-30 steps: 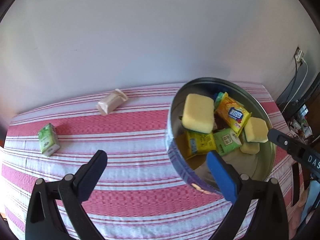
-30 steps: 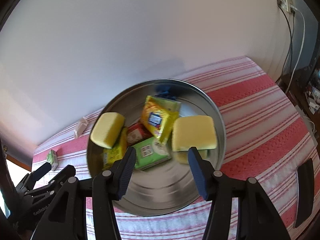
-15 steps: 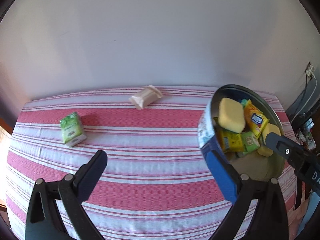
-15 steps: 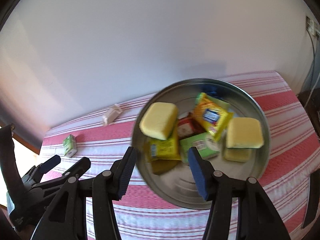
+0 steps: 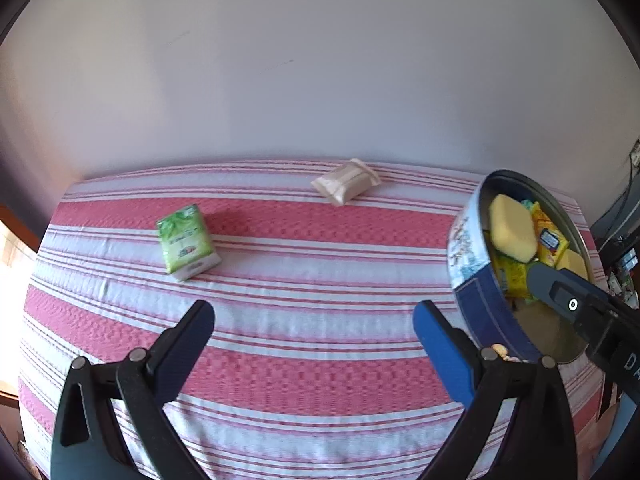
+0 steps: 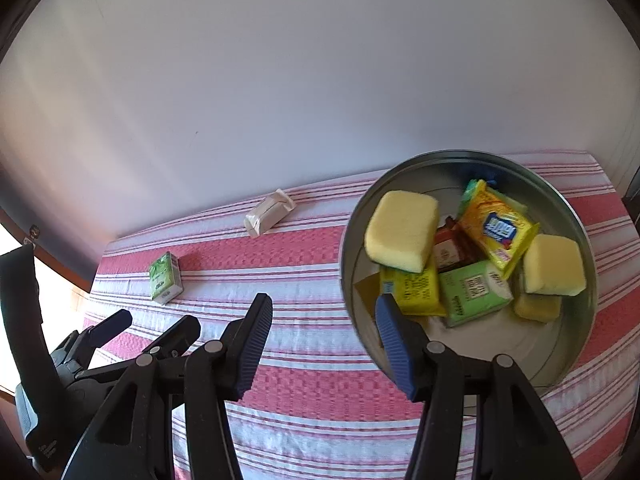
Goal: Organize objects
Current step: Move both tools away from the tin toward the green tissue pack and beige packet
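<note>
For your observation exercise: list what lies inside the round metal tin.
The tin holds yellow sponges, a yellow snack packet, a green packet, a yellow packet and a red one. Whatever lies beneath them is covered.

- The striped tablecloth (image 5: pixel 312 320) lies bare across its middle and near edge.
- A green carton (image 5: pixel 187 243) stands at ten o'clock of that bare stretch.
- A beige packet (image 5: pixel 346 186) lies at twelve, near the wall.
- The round tin (image 5: pixel 476 280), filled with packets, blocks three o'clock.
</note>
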Tool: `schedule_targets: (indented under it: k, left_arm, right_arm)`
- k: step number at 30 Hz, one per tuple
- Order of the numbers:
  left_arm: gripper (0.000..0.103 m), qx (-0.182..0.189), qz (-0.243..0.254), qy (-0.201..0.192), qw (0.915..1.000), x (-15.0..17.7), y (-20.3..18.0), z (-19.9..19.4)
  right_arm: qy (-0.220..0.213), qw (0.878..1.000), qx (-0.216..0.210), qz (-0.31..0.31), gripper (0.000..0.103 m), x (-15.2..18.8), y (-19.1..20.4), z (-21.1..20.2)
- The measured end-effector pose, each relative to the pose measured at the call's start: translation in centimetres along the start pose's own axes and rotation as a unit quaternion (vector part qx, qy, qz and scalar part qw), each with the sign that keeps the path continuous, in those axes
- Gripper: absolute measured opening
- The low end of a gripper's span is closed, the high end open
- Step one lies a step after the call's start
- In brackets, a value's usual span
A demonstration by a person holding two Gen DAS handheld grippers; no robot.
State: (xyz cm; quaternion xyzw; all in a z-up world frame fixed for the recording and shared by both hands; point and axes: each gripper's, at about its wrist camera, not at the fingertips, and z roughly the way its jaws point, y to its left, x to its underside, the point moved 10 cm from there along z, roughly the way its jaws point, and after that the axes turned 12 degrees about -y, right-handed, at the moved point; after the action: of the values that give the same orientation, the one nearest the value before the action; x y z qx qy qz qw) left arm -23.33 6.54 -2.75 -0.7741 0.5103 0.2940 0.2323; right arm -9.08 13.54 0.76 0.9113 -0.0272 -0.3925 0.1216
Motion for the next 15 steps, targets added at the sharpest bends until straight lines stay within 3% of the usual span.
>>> schedule_targets:
  k: [15]
  left_arm:
    - [0.101, -0.025, -0.029, 0.026, 0.9989, 1.0, 6.7, 2.8]
  right_arm:
    - [0.009, 1.0, -0.006, -0.028, 0.057, 0.3, 4.7, 3.8]
